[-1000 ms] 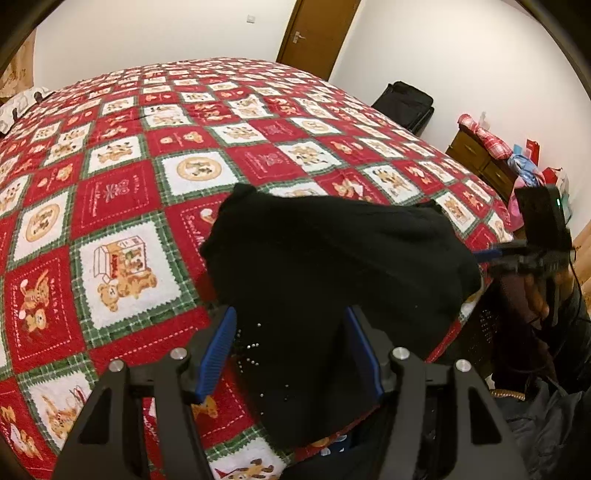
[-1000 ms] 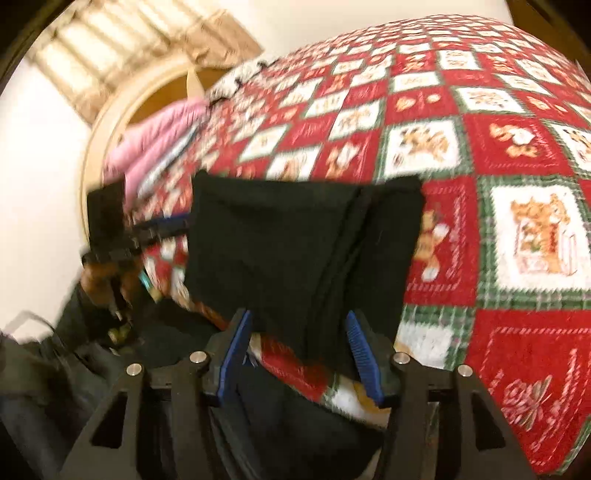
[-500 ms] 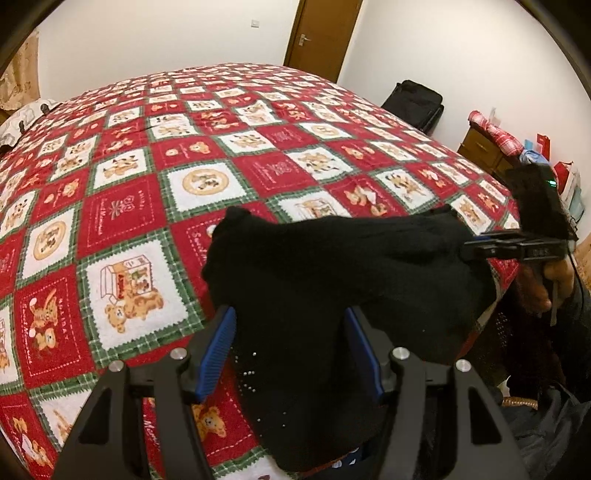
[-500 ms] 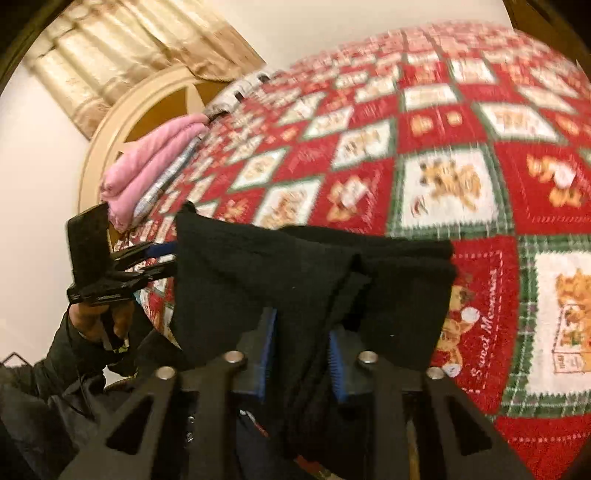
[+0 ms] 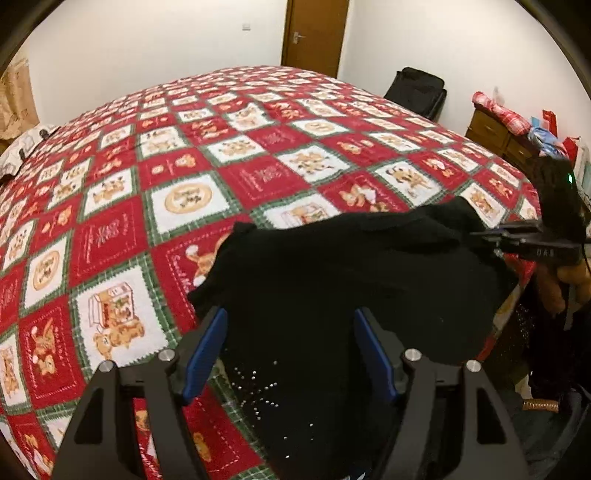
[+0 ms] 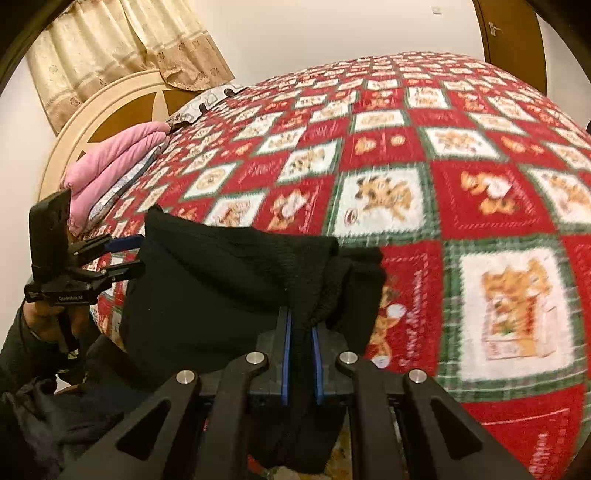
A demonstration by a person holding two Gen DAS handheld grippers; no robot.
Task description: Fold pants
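Since half a second ago the right hand-held gripper [image 6: 300, 354] has closed the rest of the way — its blue pads [image 6: 285, 354] now pinch a bunched fold of the black pants [image 6: 229, 288] between them, where a second ago they stood wide apart around the cloth. Its body points forward and slightly down over the near edge of the bed [image 6: 461, 177], and the fabric gathers into a narrow neck at the pads before hanging below them.

The left hand-held gripper [image 5: 288, 345] has kept its fingers spread, one blue pad [image 5: 205, 354] on each side of the pants [image 5: 351, 288] without pressing them. From the right wrist view it shows at the far left, held level in the person's hand [image 6: 48, 317], its tips at the cloth's left edge; whether they touch the cloth I cannot tell.

Between the two the pants lie as a folded black mass on the red, white and green quilt [image 5: 147, 192] at the bed's near edge, part drooping over the side. Further out — a folded pink blanket [image 6: 114, 162] by the headboard [image 6: 92, 110], and a wooden door [image 5: 314, 33] beyond the bed.
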